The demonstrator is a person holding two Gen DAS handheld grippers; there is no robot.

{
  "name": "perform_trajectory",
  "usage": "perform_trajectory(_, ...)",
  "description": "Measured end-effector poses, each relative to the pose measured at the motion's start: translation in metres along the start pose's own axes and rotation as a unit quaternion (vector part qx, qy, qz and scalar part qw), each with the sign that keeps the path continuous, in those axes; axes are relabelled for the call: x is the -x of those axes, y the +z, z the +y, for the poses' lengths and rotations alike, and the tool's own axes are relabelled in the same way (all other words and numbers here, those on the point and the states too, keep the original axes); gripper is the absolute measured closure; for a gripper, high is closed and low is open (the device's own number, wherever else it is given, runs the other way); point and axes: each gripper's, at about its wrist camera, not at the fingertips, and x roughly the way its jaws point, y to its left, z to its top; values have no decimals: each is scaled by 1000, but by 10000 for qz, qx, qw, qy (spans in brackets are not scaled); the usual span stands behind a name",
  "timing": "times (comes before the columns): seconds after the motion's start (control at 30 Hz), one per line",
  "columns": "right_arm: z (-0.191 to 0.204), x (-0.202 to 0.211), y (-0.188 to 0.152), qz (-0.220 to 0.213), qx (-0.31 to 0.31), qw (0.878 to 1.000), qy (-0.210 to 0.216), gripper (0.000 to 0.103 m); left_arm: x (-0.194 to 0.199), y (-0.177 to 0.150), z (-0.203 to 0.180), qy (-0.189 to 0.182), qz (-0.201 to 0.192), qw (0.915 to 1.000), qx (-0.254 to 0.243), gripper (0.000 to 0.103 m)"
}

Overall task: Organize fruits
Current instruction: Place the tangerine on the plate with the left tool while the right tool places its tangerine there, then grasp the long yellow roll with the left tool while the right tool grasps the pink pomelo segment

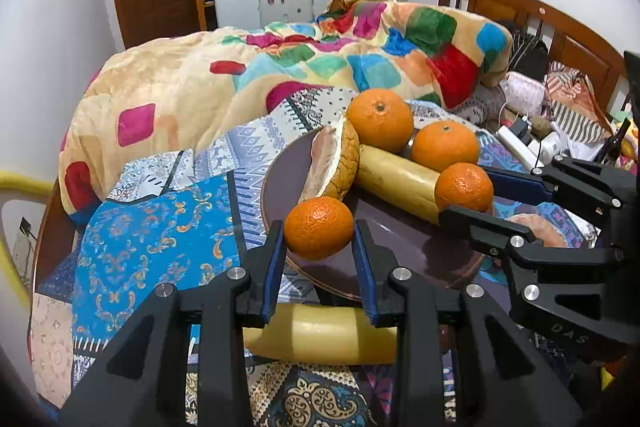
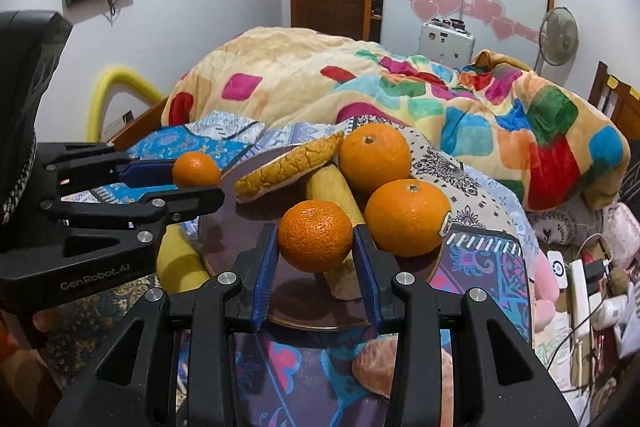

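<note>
My left gripper [image 1: 320, 231] is shut on a small orange [image 1: 319, 223] above the near rim of a dark round plate [image 1: 280, 183]. My right gripper [image 2: 314, 231] is shut on another small orange [image 2: 315, 243] over the same plate [image 2: 224, 227]. Each gripper shows in the other's view with its orange: the right gripper [image 1: 466, 191] and the left gripper [image 2: 198, 182]. On the plate lie a pomelo wedge [image 1: 332, 163], a banana [image 1: 396, 179] and two larger oranges [image 1: 379, 118] [image 1: 445, 146].
The plate rests on a patterned bedsheet [image 1: 160, 235]. A second banana [image 1: 324, 337] lies off the plate near the left gripper, and a pomelo piece [image 2: 376, 367] lies under the right one. A bunched colourful blanket [image 1: 280, 67] sits behind. Cables and clutter [image 2: 580, 279] lie to the right.
</note>
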Motion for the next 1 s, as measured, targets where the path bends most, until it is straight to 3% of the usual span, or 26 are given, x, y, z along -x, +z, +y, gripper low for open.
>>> perform_trajectory(0.17,-2,-6,0,104,40,9999,10,68,-10,1,-1,-70,148,9999,21,69)
perform_trajectory(0.23,-4,-6,0,98,10,9999,33,68,-9,2,-1,-75,142,9999,42,62)
perform_trajectory(0.27,-5,-5,1,84,-12,10000,30,66,-6,2,-2,-44,108,9999,47,54)
perform_trajectory(0.33,-7,0,1,17,-50,10000,38,59,2,2,-3,1,-9,10000,51,50)
perform_trajectory(0.73,-24,38,-6,-216,-228,9995,-95,57,35,-15,-20,44,-67,9997,-215,48)
perform_trajectory(1.0,-45,47,-31,-23,-265,9991,-316,45,25,-39,-34,-44,196,9992,-348,48)
